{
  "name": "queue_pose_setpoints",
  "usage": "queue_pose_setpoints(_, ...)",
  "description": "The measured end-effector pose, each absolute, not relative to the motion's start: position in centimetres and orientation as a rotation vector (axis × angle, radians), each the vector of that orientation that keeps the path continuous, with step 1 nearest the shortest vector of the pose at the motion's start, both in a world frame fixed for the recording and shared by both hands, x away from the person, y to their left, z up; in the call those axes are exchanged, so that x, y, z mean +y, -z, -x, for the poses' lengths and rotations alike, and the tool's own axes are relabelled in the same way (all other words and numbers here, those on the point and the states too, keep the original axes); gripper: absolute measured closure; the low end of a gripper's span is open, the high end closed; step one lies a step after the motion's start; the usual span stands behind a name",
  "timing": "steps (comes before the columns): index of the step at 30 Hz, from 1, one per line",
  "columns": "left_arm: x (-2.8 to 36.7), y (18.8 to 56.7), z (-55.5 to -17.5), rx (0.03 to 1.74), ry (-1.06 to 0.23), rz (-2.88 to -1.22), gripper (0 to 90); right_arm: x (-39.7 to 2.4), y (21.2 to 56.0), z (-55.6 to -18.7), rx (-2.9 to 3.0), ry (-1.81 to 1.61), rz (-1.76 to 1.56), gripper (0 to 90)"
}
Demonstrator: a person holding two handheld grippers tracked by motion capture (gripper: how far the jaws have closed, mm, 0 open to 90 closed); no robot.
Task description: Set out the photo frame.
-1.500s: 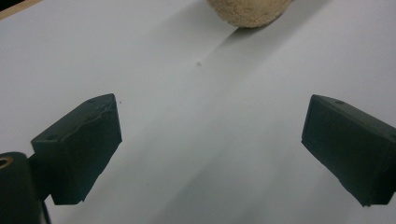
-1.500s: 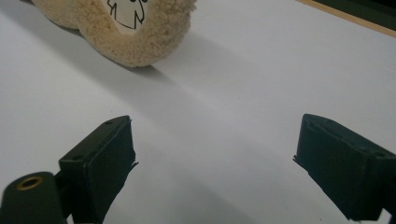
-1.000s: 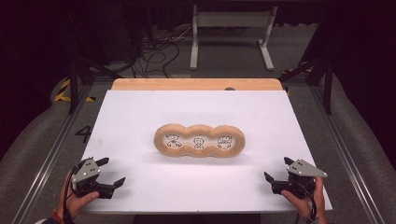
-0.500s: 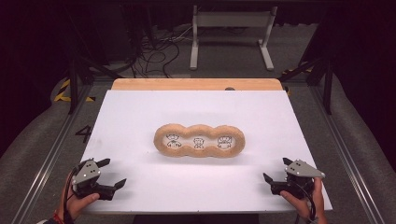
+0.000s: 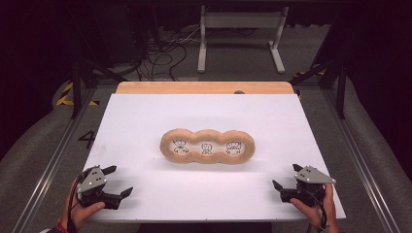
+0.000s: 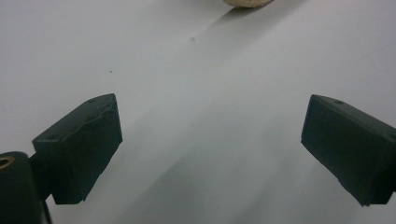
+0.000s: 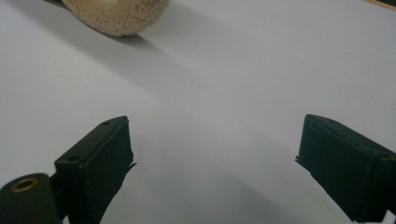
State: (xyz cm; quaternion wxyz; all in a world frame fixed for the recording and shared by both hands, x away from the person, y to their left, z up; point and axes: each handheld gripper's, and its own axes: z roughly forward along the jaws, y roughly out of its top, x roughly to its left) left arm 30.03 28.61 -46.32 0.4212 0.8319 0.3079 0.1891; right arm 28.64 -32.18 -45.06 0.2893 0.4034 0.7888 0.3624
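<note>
- Big white table top [image 5: 145, 121] takes up most of the high view, with a wooden strip [image 5: 204, 88] along its far edge.
- Smack in the middle sits a tan three-hole tray [image 5: 208, 146], kind of fuzzy-looking, with a little cartoon drawing in each hole.
- Left gripper [image 5: 118, 180] is down at the near left corner, jaws spread wide, holding nothing, well apart from the tray.
- Right gripper [image 5: 285, 176] mirrors it at the near right corner, also wide open and empty.
- Each gripper view catches just an end of the tray at the top.
</note>
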Motion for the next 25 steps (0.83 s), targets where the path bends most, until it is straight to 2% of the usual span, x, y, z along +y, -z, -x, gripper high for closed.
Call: queue_pose_setpoints(25,27.96,46.42,-30.46,0.768,-0.488,-2.113,5.8,-32.33,45.28,-28.79,2.102,-0.953,-1.096,9.9)
